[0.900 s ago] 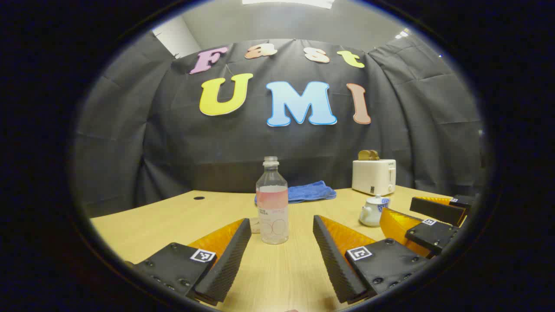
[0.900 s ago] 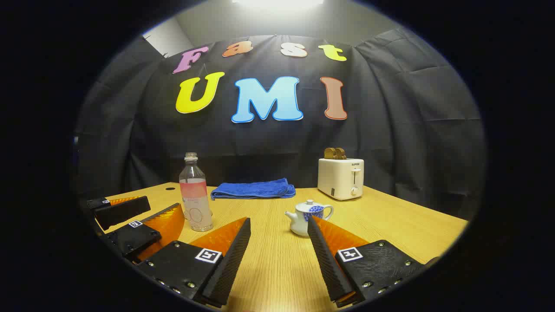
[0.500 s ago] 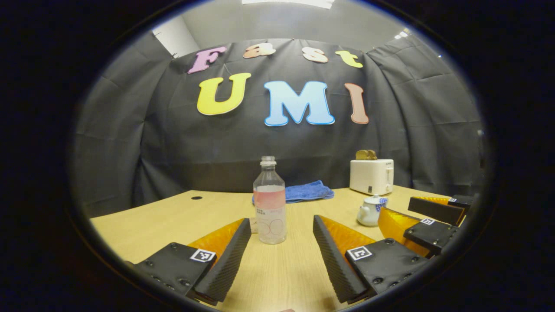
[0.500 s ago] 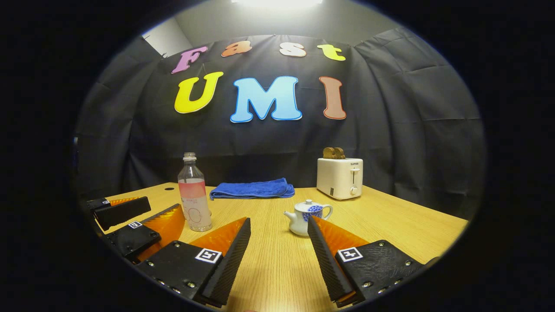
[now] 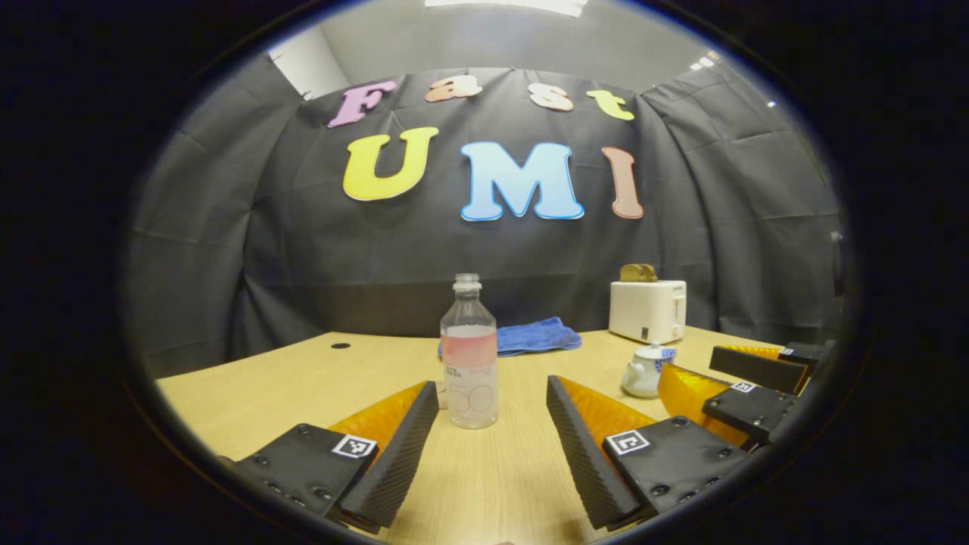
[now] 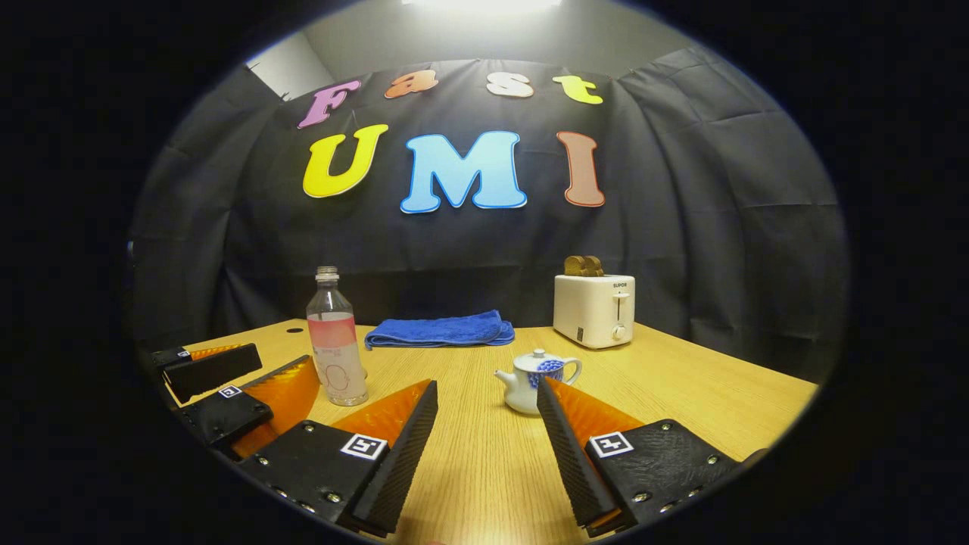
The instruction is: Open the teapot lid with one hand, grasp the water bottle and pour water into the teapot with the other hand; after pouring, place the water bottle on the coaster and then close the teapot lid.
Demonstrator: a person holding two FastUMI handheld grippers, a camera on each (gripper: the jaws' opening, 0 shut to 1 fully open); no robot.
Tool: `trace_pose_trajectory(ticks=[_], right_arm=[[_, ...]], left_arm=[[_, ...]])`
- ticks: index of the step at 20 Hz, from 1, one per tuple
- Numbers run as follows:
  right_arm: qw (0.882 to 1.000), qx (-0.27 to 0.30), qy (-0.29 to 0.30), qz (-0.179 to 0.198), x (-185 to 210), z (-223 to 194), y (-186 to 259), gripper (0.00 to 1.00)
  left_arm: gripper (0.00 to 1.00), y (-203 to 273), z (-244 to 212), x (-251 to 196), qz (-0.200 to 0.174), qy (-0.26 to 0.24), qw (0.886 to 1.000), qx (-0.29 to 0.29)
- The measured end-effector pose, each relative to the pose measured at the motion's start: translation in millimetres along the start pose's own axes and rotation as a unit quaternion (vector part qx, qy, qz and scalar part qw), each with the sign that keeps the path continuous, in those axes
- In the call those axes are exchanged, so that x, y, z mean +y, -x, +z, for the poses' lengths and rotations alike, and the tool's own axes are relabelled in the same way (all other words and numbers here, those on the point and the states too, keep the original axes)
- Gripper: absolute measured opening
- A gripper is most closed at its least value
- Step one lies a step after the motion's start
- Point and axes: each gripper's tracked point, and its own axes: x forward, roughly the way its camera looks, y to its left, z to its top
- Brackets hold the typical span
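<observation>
While both tools hang low over the near part of the worktop [image 6: 681, 378], each has its fingers spread wide with bare wood between them. In the left gripper view the left tool [image 5: 492, 446] faces the water bottle [image 5: 469, 356], which stands upright and uncapped just beyond its fingertips, slightly toward the left finger; a small pale flat thing sits at the bottle's foot, too hidden to tell what it is. The right tool [image 5: 746, 378] shows at that view's right edge, with the teapot [image 5: 643, 371], lid on, just beside it. In the right gripper view the right tool [image 6: 484, 446] points at open worktop, the teapot [image 6: 534, 380] standing just behind its right finger. The left tool [image 6: 227, 386] is at the left edge, near the bottle [image 6: 335, 350]. Farther back lie a folded blue towel [image 6: 439, 330] and a white toaster [image 6: 594, 310], near the rear edge, well apart from the bottle and teapot. This view shows the worktop's wide right side.
</observation>
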Motion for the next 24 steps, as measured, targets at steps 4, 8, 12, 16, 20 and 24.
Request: trace_pose_trajectory(ticks=[4,8,12,16,20,24], right_arm=[[1.000,-0.006,0.000,-0.015,-15,10,-12,0.82],[1.000,-0.016,0.011,-0.022,-27,25,-28,0.82],[1.000,-0.007,0.008,-0.026,-40,28,-52,0.82],[0.999,0.000,0.018,-0.047,-61,32,-85,0.82],[0.998,0.012,0.035,-0.054,-67,23,-110,0.82],[0.998,0.036,0.029,-0.051,-67,9,-130,0.82]], left_arm=[[1.00,-11,16,5,0.002,-0.009,1.000,-0.014],[1.00,-31,22,4,-0.005,-0.011,1.000,-0.010],[1.00,-43,33,9,-0.001,-0.012,1.000,-0.017],[1.00,-54,30,15,-0.001,-0.019,1.000,-0.010],[1.00,-63,32,22,0.003,-0.011,1.000,-0.008],[1.00,-75,27,24,0.003,-0.009,1.000,0.005]])
